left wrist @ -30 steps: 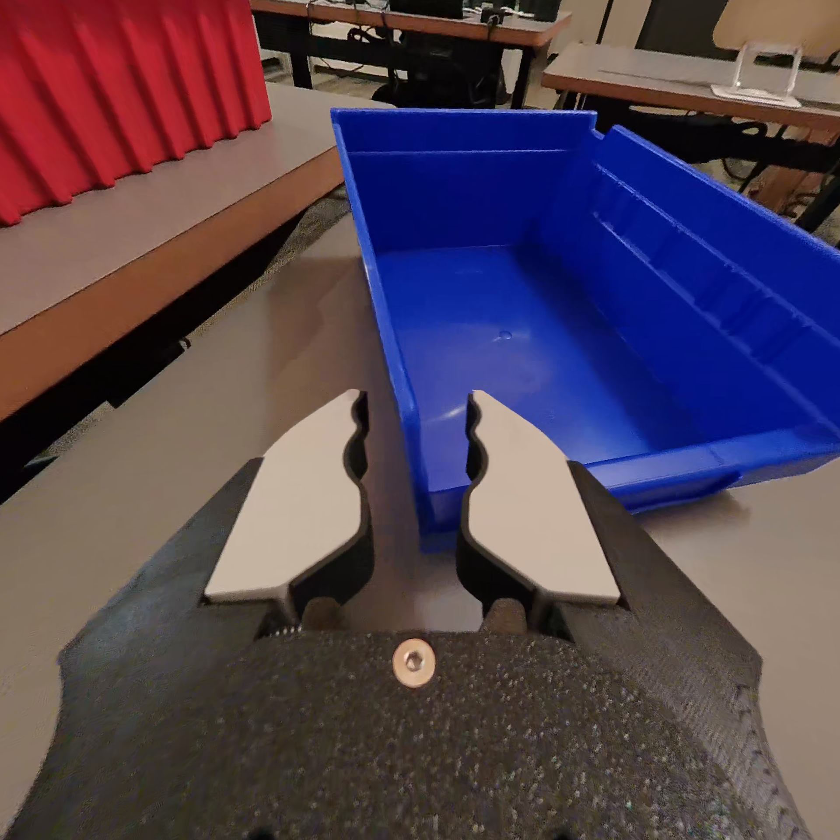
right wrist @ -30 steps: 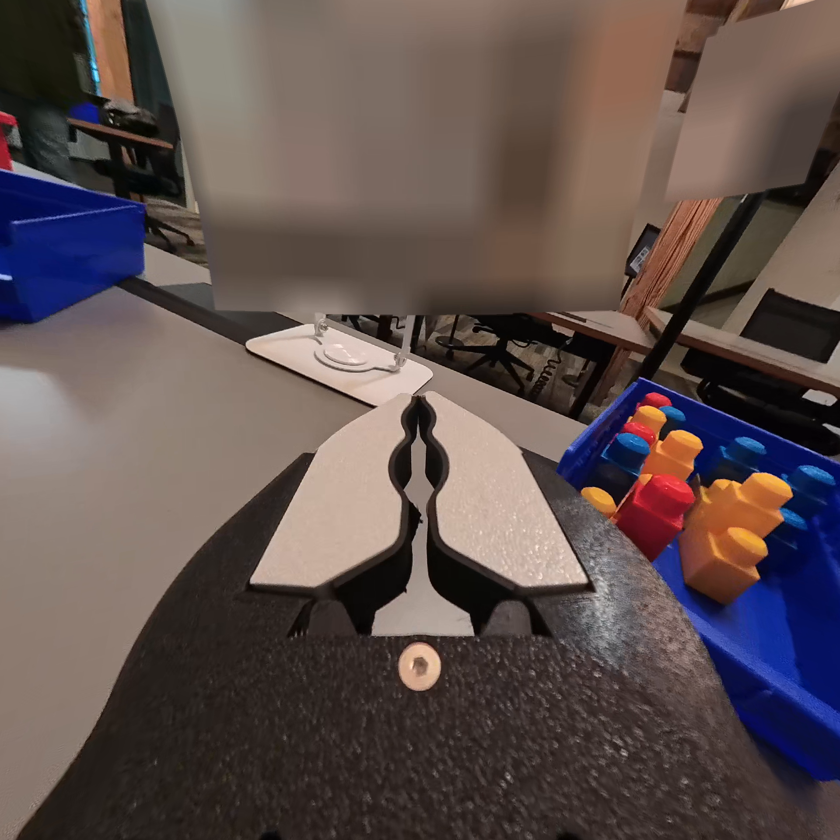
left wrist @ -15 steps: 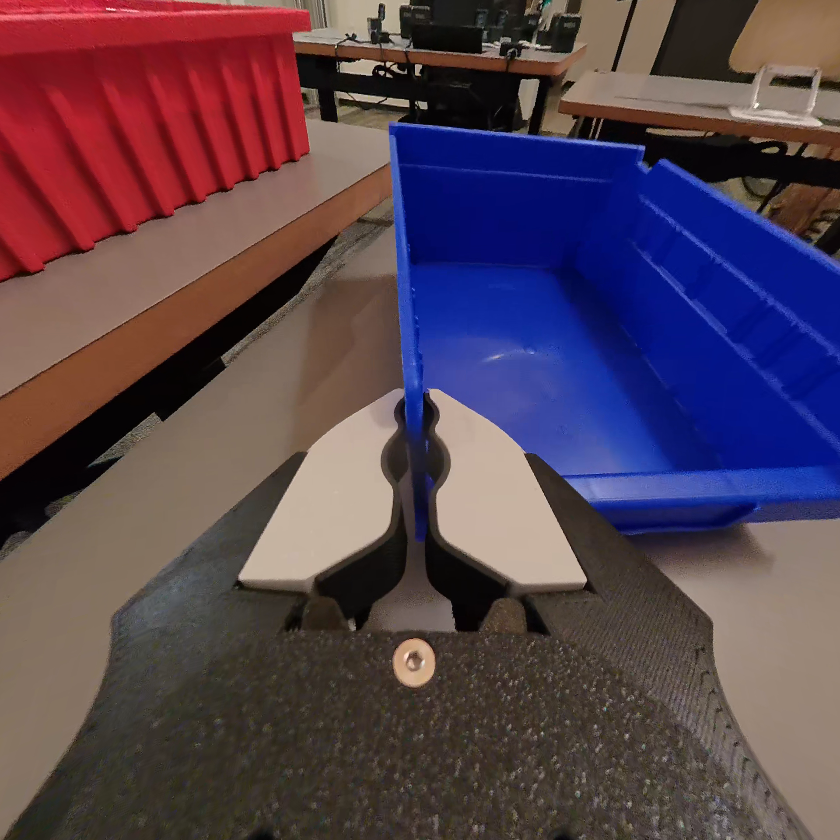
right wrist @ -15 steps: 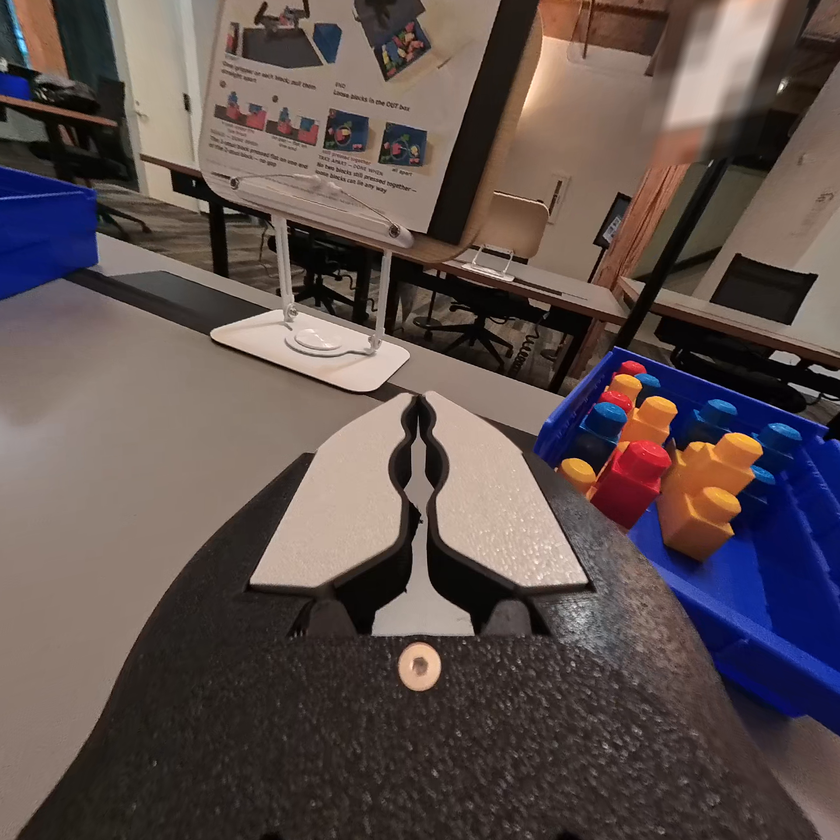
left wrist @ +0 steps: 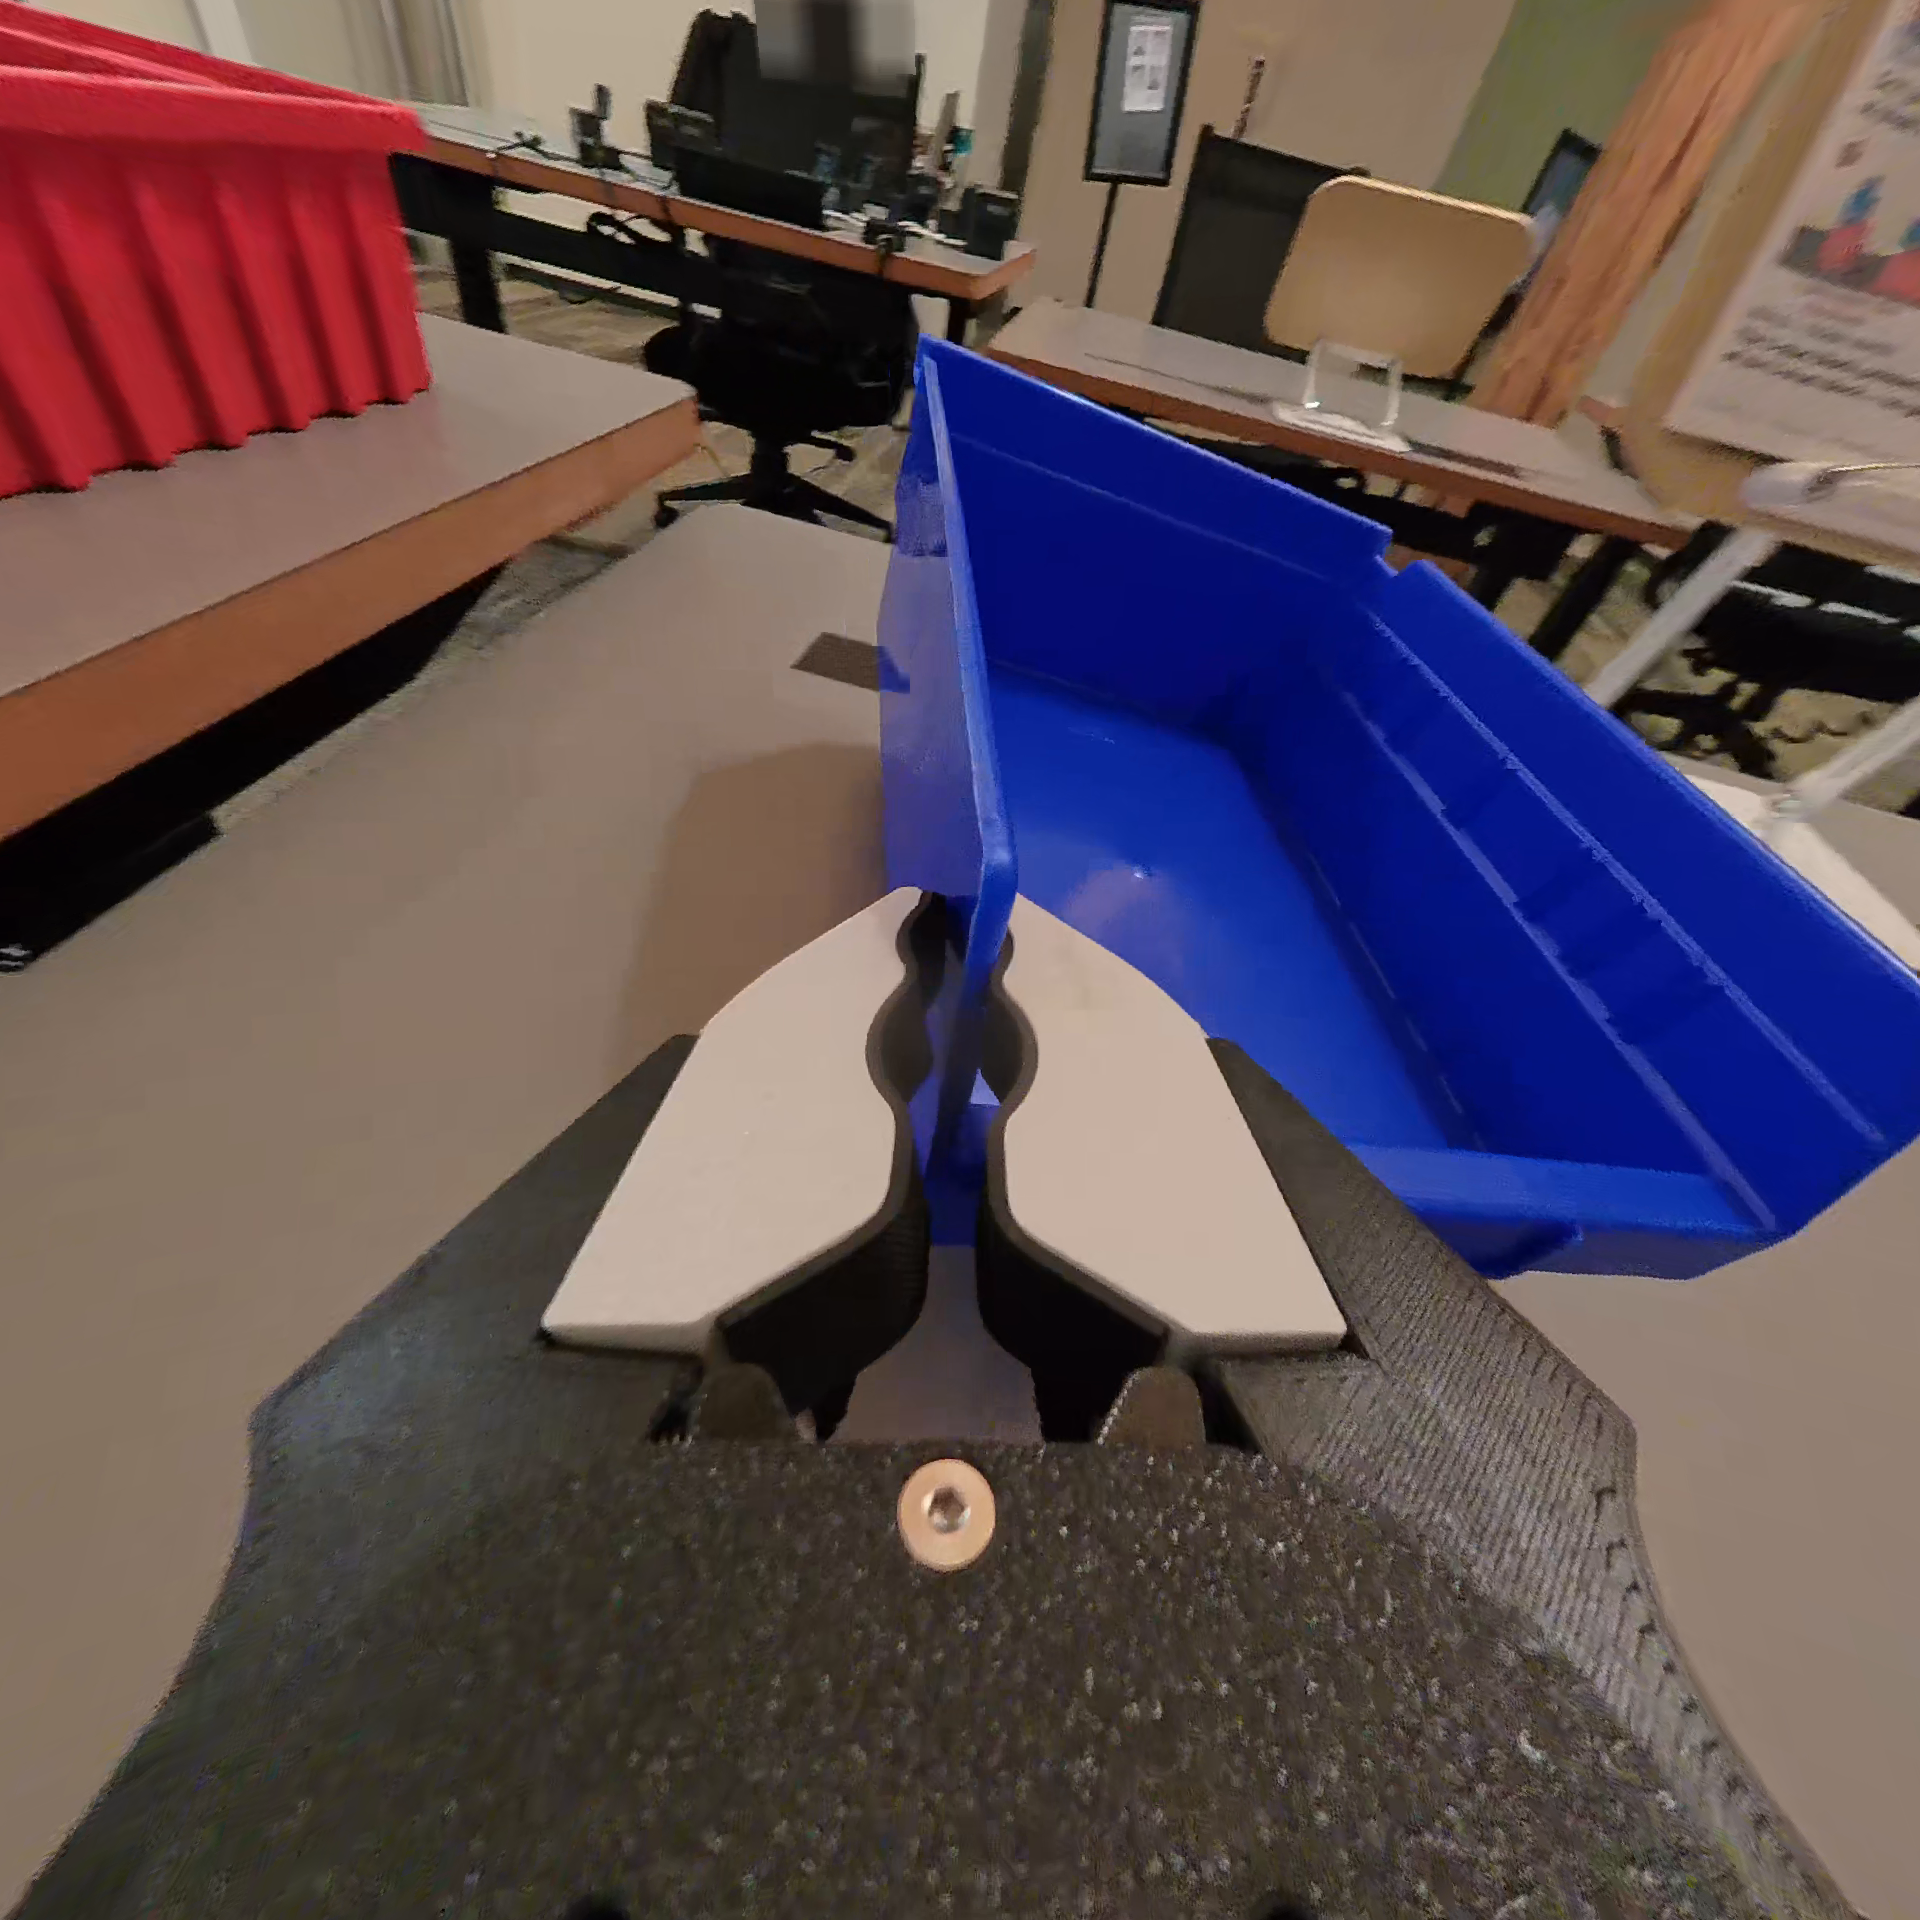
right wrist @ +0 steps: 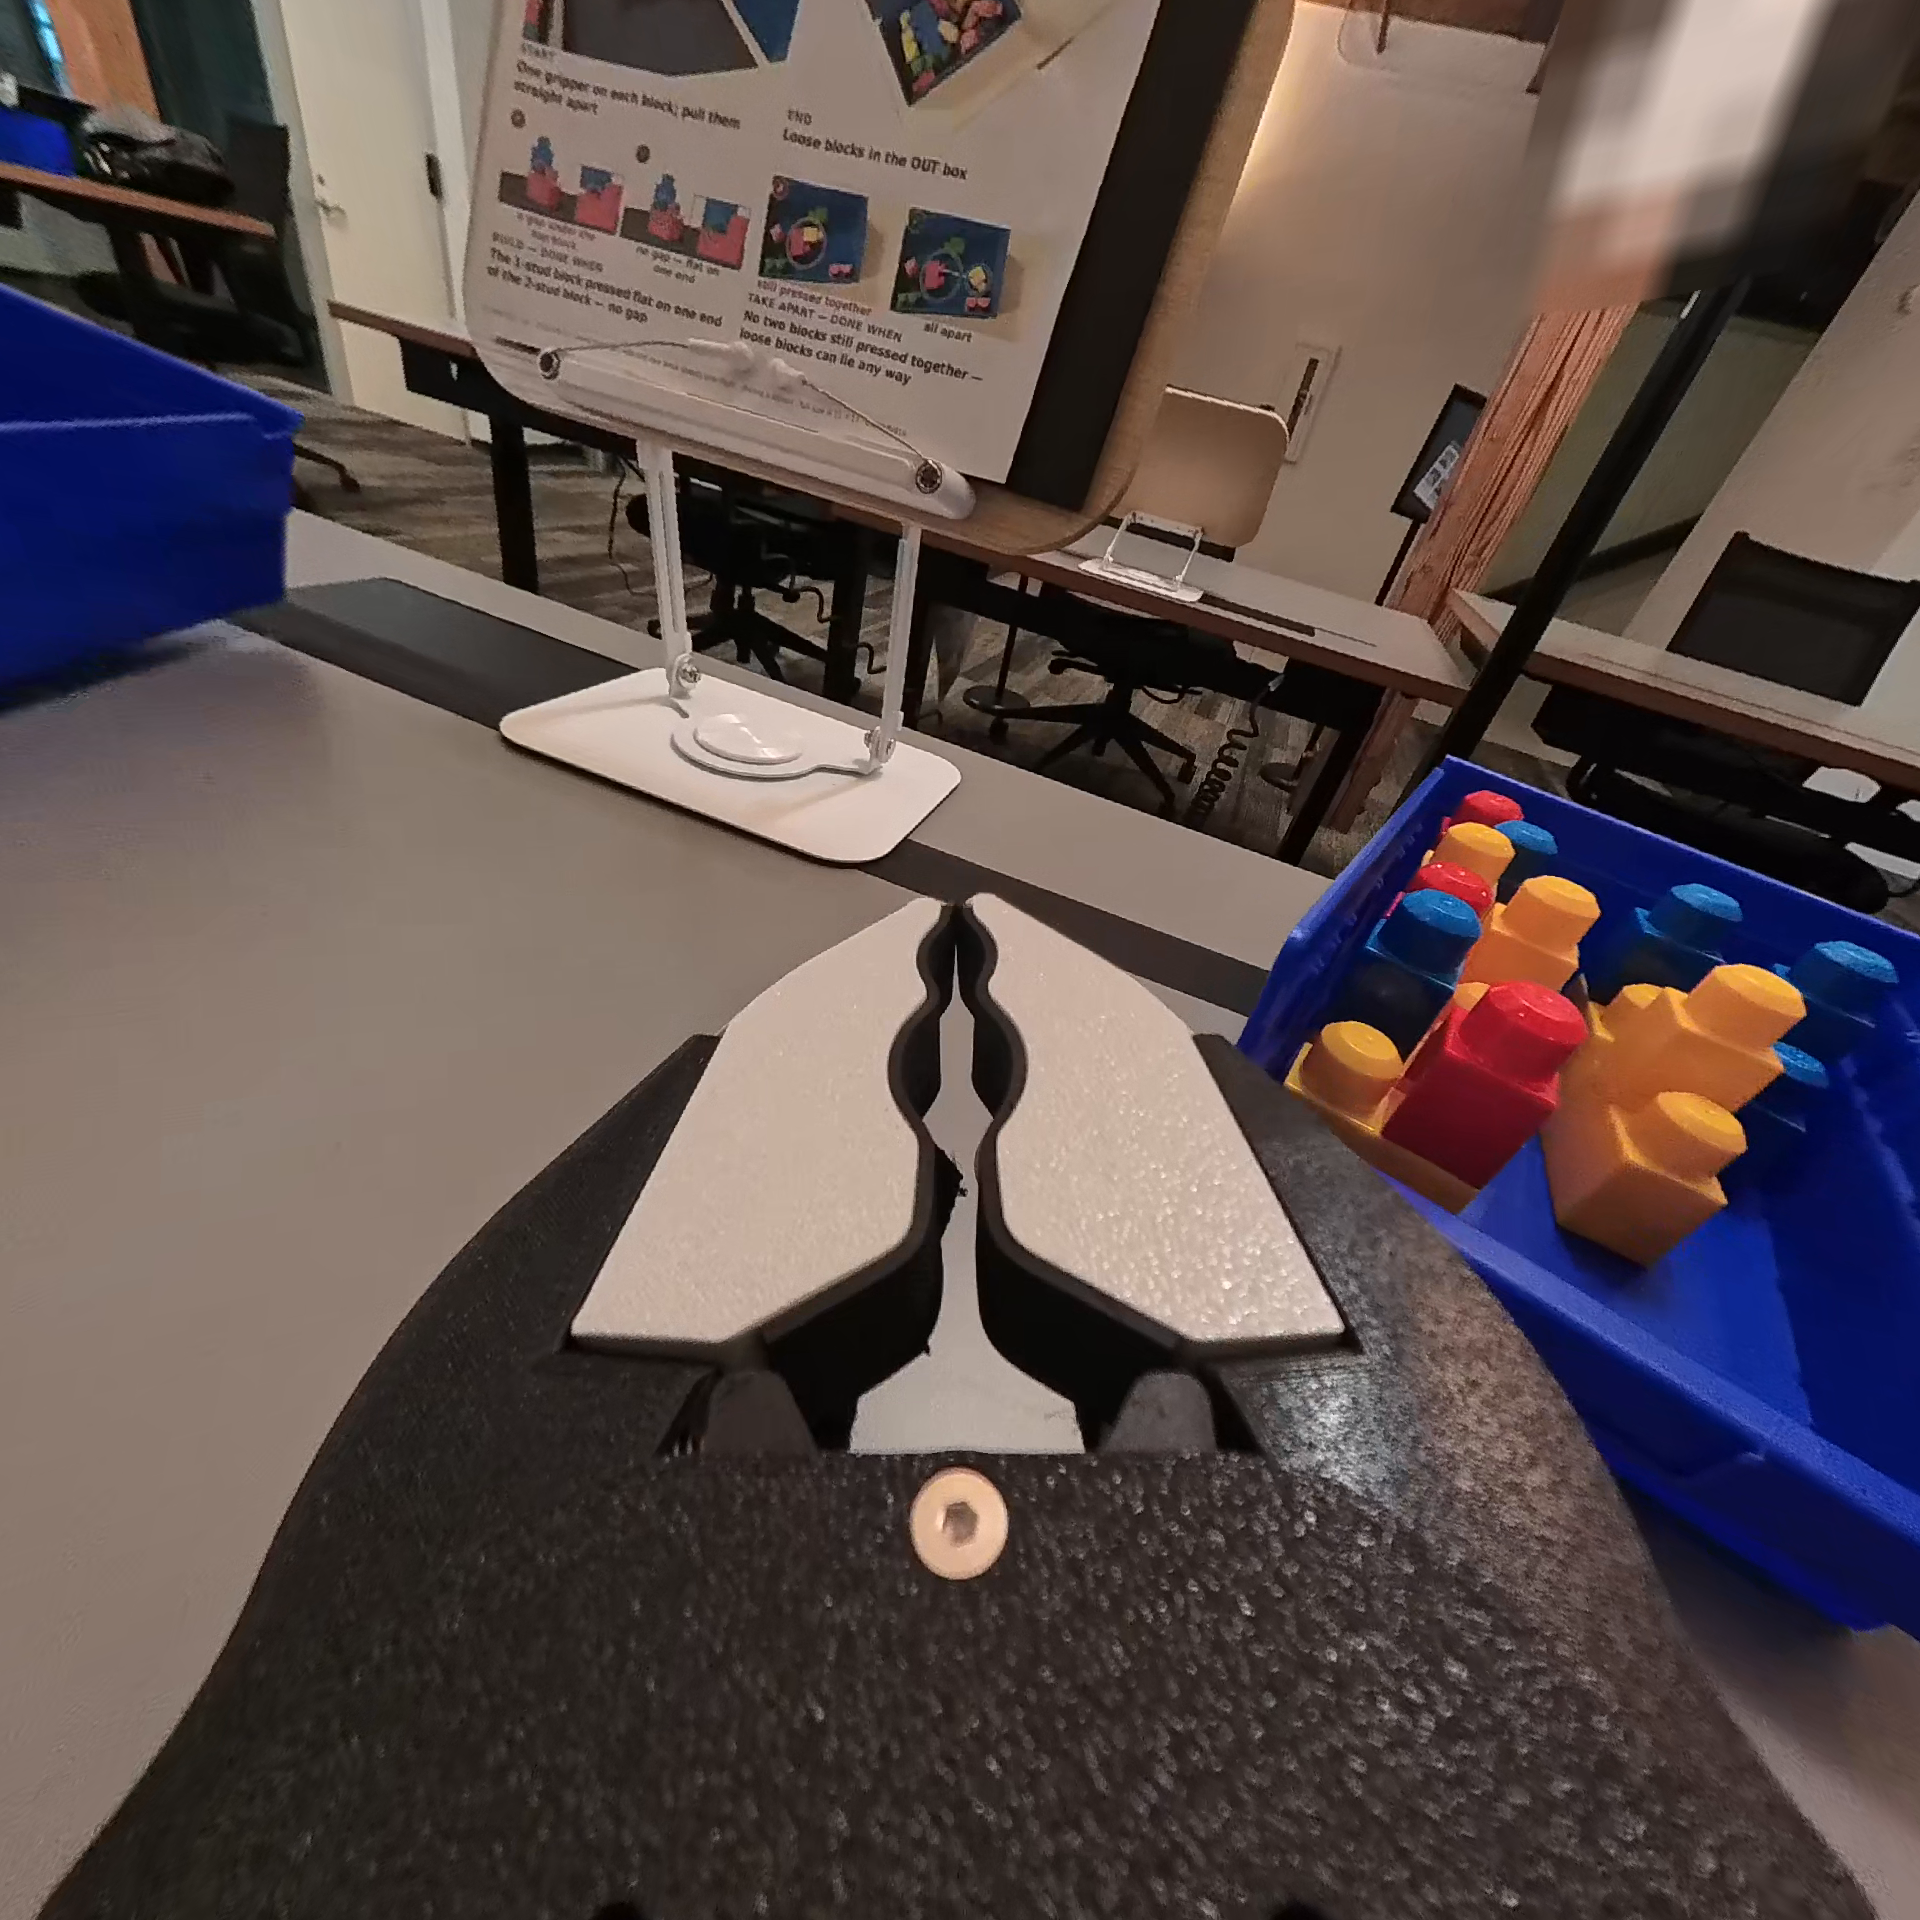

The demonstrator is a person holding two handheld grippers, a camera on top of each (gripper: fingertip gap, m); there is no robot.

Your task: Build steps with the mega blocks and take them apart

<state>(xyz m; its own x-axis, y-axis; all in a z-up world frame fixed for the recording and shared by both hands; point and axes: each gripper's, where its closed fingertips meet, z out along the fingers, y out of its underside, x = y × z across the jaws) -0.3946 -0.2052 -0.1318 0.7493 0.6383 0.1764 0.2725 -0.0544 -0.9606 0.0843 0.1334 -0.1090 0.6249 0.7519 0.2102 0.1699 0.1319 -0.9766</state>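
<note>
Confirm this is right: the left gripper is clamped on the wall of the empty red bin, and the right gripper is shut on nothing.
Wrong colour: the left wrist view shows the left gripper clamped on the wall of the empty blue bin, not red. The right gripper is indeed shut on nothing.

My left claw (left wrist: 961,935) sits low at six o'clock on the grey table (left wrist: 416,987), its fingers on either side of the near corner wall of the empty blue plastic bin (left wrist: 1299,831), which runs from twelve toward three o'clock, tilted. At ten o'clock, on a neighbouring table, stands the ribbed red plastic crate (left wrist: 197,291).

My right claw (right wrist: 956,914) rests at six o'clock above the same table, tips together. At twelve o'clock, near the far edge, stands the white sheet stand (right wrist: 727,758) bearing an instruction sheet (right wrist: 810,187). At three o'clock lies a second blue plastic bin (right wrist: 1714,1382) with the red, yellow and blue mega blocks (right wrist: 1558,1029) inside. The empty bin's end shows at nine o'clock.
</note>
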